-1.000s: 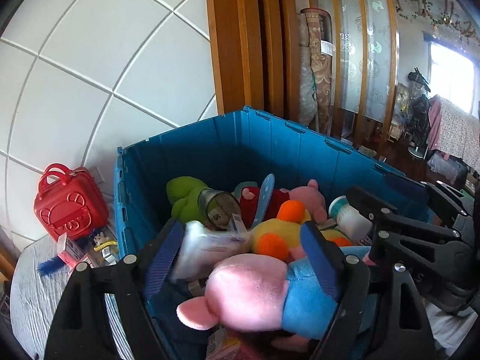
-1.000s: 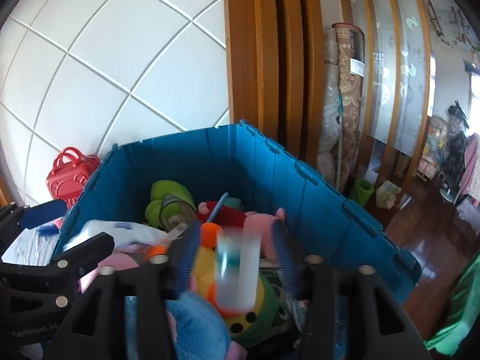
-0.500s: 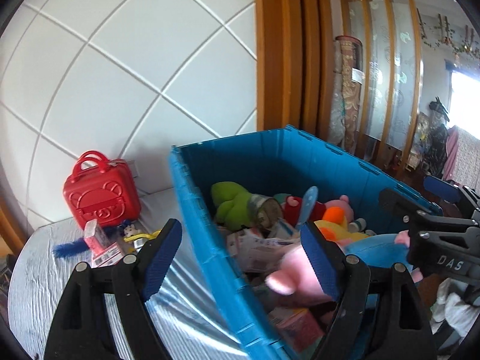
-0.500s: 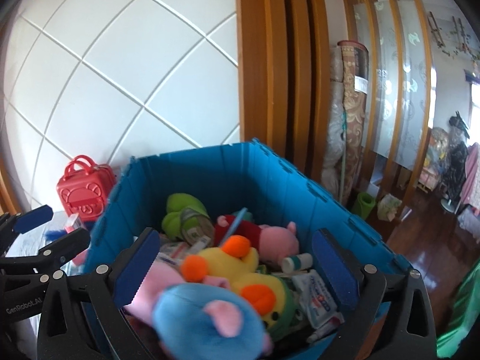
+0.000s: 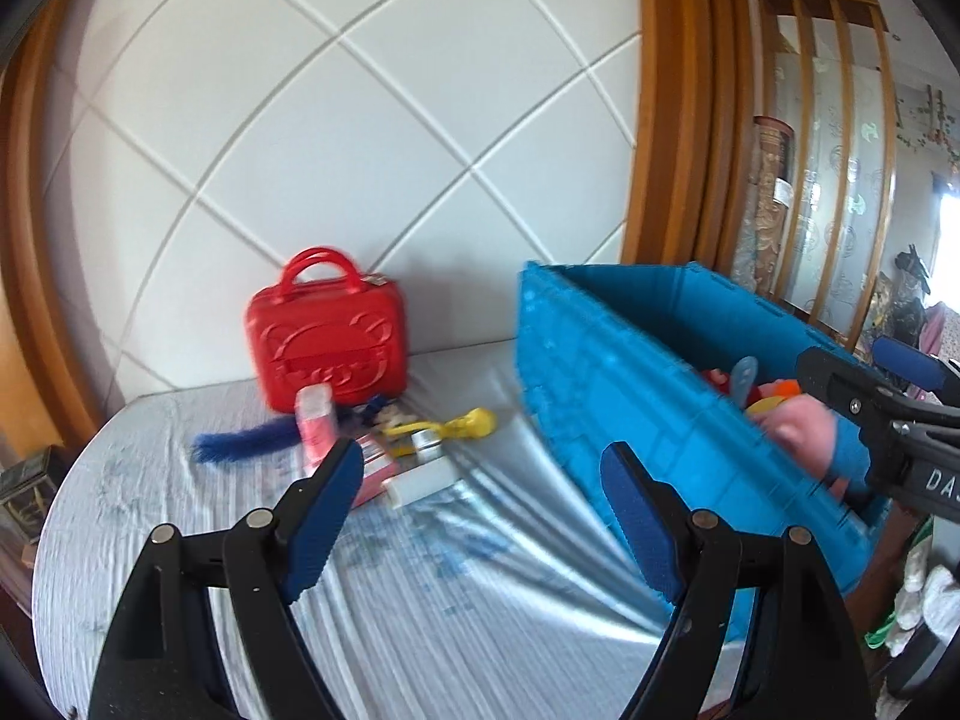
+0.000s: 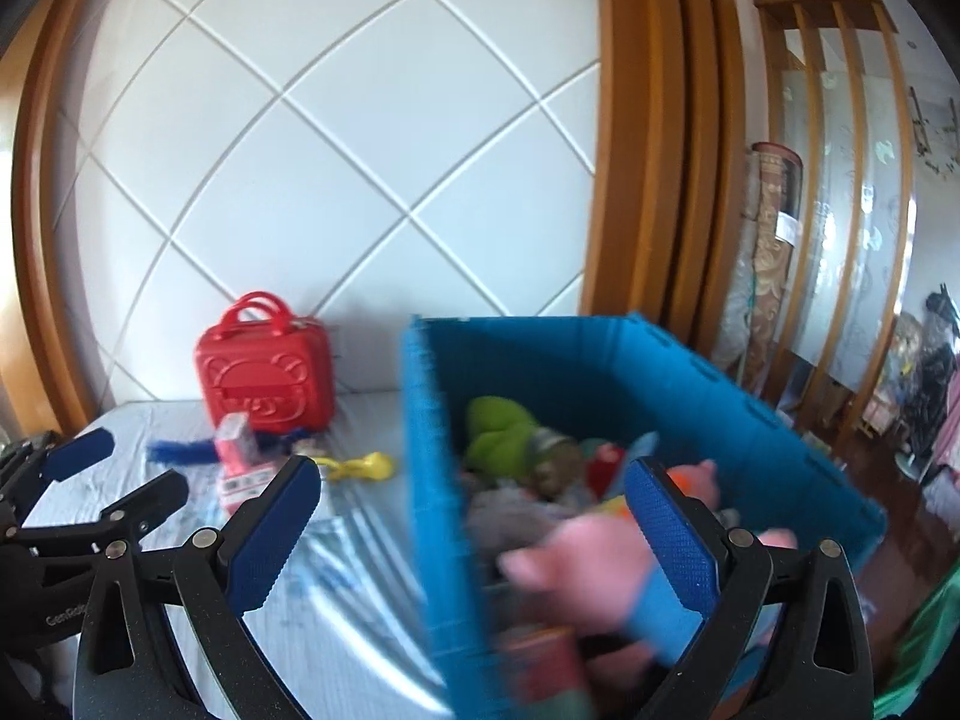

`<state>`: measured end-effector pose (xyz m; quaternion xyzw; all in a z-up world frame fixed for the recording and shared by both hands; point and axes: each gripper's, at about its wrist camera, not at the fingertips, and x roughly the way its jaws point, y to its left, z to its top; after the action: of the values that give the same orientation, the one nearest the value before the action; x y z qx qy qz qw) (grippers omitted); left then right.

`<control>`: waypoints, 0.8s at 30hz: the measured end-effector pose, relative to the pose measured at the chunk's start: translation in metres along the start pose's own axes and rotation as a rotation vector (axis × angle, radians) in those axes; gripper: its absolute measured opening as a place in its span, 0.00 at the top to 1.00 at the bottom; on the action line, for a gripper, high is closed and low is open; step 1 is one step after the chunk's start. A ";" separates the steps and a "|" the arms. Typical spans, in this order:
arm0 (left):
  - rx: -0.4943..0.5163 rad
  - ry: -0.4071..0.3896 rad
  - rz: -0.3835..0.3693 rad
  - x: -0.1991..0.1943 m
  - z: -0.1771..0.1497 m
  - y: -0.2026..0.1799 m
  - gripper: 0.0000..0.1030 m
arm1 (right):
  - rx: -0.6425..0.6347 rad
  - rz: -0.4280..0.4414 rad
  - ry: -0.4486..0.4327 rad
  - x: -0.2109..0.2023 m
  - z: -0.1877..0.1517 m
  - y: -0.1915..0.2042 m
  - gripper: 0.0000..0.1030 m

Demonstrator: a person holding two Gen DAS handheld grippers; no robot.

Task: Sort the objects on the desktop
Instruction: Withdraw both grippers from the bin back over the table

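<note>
Toys (image 5: 414, 444) beyond open left gripper (image 5: 480, 516), untouched

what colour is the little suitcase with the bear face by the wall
Red. The suitcase shows best in the left wrist view.

Toys in blue bin (image 6: 600, 360) motion-blurred; small items beside red case (image 5: 327, 342) unidentifiable.

A bright room with a padded white wall and wooden trim

The white wall panel (image 5: 372, 120), crossed by diagonal grooves, sits between curved wooden frames (image 5: 672, 108). To the right stands a slatted wooden screen (image 6: 840, 192) with frosted glass, beside a rolled rug (image 6: 774, 252). Daylight comes from a window (image 5: 948, 210) at far right; the dark wooden floor (image 6: 924, 516) shines.
</note>
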<state>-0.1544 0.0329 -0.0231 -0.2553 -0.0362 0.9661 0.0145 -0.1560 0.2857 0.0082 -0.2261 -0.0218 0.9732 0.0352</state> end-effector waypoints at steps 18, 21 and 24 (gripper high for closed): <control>-0.147 0.113 0.195 -0.028 -0.061 0.162 0.21 | -0.191 0.286 0.142 0.027 -0.037 0.232 0.00; -0.158 0.120 0.181 -0.025 -0.065 0.178 0.21 | -0.183 0.288 0.163 0.032 -0.040 0.245 0.00; -0.150 0.117 0.144 -0.020 -0.063 0.195 0.21 | -0.191 0.270 0.183 0.036 -0.039 0.259 0.00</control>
<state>-0.1081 -0.1581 -0.0830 -0.3135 -0.0890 0.9427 -0.0721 -0.1862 0.0313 -0.0575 -0.3169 -0.0801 0.9380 -0.1156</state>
